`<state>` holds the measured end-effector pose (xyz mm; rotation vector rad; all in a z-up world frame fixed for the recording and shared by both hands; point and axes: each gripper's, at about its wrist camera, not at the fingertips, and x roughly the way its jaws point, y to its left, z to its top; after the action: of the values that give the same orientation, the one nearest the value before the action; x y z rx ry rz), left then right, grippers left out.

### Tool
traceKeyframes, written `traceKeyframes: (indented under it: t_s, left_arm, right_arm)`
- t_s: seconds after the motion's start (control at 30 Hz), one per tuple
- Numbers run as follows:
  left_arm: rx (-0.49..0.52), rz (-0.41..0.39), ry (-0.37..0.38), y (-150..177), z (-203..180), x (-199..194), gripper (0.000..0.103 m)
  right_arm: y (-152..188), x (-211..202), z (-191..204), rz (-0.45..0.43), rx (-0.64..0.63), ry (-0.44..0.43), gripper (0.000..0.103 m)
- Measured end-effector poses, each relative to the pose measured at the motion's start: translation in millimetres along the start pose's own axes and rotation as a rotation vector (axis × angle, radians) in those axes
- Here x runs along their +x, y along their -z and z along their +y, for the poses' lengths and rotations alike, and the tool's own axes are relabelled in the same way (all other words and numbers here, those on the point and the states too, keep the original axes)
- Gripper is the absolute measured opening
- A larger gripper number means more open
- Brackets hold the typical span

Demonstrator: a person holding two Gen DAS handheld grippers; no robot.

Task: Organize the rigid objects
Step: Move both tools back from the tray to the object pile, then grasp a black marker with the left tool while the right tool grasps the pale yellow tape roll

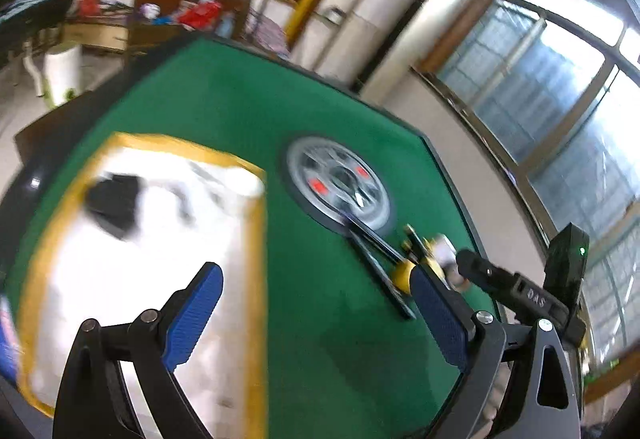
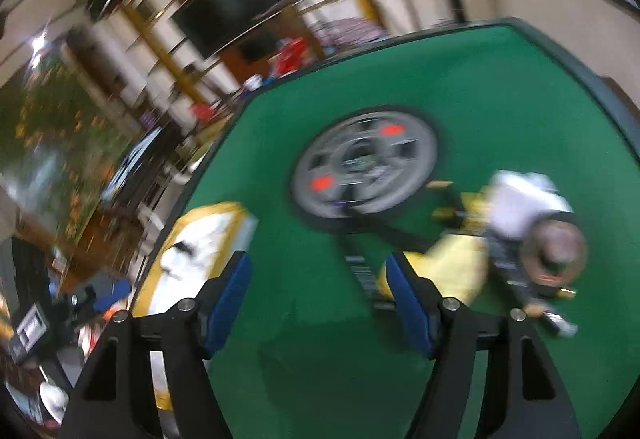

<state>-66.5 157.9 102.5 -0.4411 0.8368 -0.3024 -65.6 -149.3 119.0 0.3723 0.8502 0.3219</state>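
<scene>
Green felt covers the table (image 1: 248, 107), a broad flat bed that suits sorting hard items because nothing rolls far on it; a white tray with a yellow rim (image 1: 256, 239) lies at one side, probably the place where the things are meant to end up, and something dark (image 1: 114, 205) already rests in it. A grey round dial with red marks (image 2: 364, 165) is set into the felt near the middle. Just beside it lies the loose clutter still to be sorted: a long black tool (image 1: 380, 267) and a yellow-handled piece (image 1: 402, 273), too blurred to name surely. The left gripper (image 1: 316, 319) hangs tilted over the tray's edge, jaws wide apart and empty; the right gripper (image 2: 318, 303) hovers low over bare felt, jaws likewise spread, the yellow piece touching or just beside its right finger, I cannot tell which
</scene>
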Motion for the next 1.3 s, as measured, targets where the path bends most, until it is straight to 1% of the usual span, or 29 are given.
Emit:
traceKeyframes:
  t_s: [0.03, 0.13, 0.2, 0.23, 0.3, 0.33, 0.37, 0.43, 0.47, 0.5, 0.53, 0.57, 0.6, 0.67, 0.77, 0.83, 0.9, 0.97, 1.03, 1.07, 1.1, 1.13, 1.17, 1.2, 1.23, 1.27, 1.3]
  left_arm:
    - [0.007, 0.018, 0.01, 5, -11, 9, 0.096]
    - [-0.003, 0.052, 0.037, 18, -35, 29, 0.096]
    - [0.008, 0.091, 0.045, 27, -45, 42, 0.096]
    - [0.027, 0.125, 0.039, 33, -52, 51, 0.096]
    - [0.043, 0.144, 0.025, 39, -59, 58, 0.096]
    - [0.046, 0.144, 0.011, 41, -61, 60, 0.096]
    - [0.042, 0.141, 0.0, 41, -60, 60, 0.096]
    - [0.03, 0.134, -0.008, 42, -59, 58, 0.096]
    - [0.023, 0.129, -0.013, 41, -56, 57, 0.096]
    - [0.017, 0.123, -0.02, 40, -53, 55, 0.096]
    - [0.016, 0.12, -0.025, 40, -52, 54, 0.096]
    - [0.017, 0.114, -0.035, 39, -50, 54, 0.096]
    - [0.018, 0.113, -0.044, 37, -49, 55, 0.096]
    - [0.029, 0.119, -0.054, 35, -52, 64, 0.096]
    - [0.056, 0.15, -0.09, 33, -58, 89, 0.096]
    - [0.048, 0.186, -0.102, 31, -60, 110, 0.096]
    - [0.067, 0.221, -0.129, 31, -66, 134, 0.096]
    - [0.133, 0.228, -0.177, 35, -79, 155, 0.096]
    - [0.207, 0.231, -0.207, 39, -92, 172, 0.094]
    - [0.251, 0.237, -0.214, 43, -99, 180, 0.085]
    - [0.286, 0.221, -0.238, 45, -103, 181, 0.077]
    - [0.321, 0.21, -0.247, 47, -107, 180, 0.042]
    - [0.347, 0.215, -0.23, 49, -109, 177, 0.024]
    - [0.342, 0.23, -0.213, 50, -106, 173, 0.022]
    - [0.339, 0.234, -0.216, 51, -103, 169, 0.019]
    - [0.348, 0.232, -0.234, 52, -99, 162, 0.016]
    - [0.353, 0.229, -0.246, 53, -95, 157, 0.015]
  right_arm:
    - [1, -6, -14, -0.007, 0.02, 0.012, 0.072]
    - [1, -10, -40, 0.005, 0.059, 0.017, 0.072]
    - [1, -6, -49, 0.017, 0.065, 0.018, 0.072]
    - [2, -3, -55, 0.03, 0.056, 0.018, 0.072]
    - [4, 7, -50, 0.055, 0.031, 0.012, 0.072]
    - [3, 13, -49, 0.058, 0.021, 0.026, 0.072]
    - [3, 18, -48, 0.056, 0.015, 0.059, 0.072]
    - [1, 34, -49, 0.061, 0.006, 0.148, 0.072]
    - [2, 43, -54, 0.08, 0.01, 0.159, 0.072]
    - [3, 47, -56, 0.088, 0.014, 0.135, 0.058]
    - [7, 52, -60, 0.121, 0.027, 0.104, 0.051]
    - [13, 57, -64, 0.16, 0.042, 0.064, 0.039]
    - [17, 59, -66, 0.186, 0.047, 0.031, 0.032]
    - [30, 61, -68, 0.243, 0.049, -0.022, 0.026]
    - [50, 55, -73, 0.295, 0.028, -0.065, 0.026]
    - [59, 46, -79, 0.308, 0.02, -0.093, 0.026]
    - [64, 39, -85, 0.295, 0.014, -0.07, 0.027]
    - [65, 32, -89, 0.276, 0.001, -0.042, 0.029]
    - [65, 27, -94, 0.263, 0.01, -0.038, 0.029]
    - [65, 27, -96, 0.259, 0.017, -0.044, 0.029]
    - [64, 25, -96, 0.254, 0.02, -0.048, 0.029]
    - [63, 23, -96, 0.249, 0.022, -0.048, 0.029]
    - [62, 23, -96, 0.246, 0.021, -0.047, 0.029]
    - [62, 22, -96, 0.245, 0.016, -0.043, 0.029]
    - [61, 22, -92, 0.244, 0.009, -0.038, 0.03]
    - [61, 22, -90, 0.244, 0.0, -0.033, 0.032]
    - [61, 21, -88, 0.24, -0.007, -0.029, 0.035]
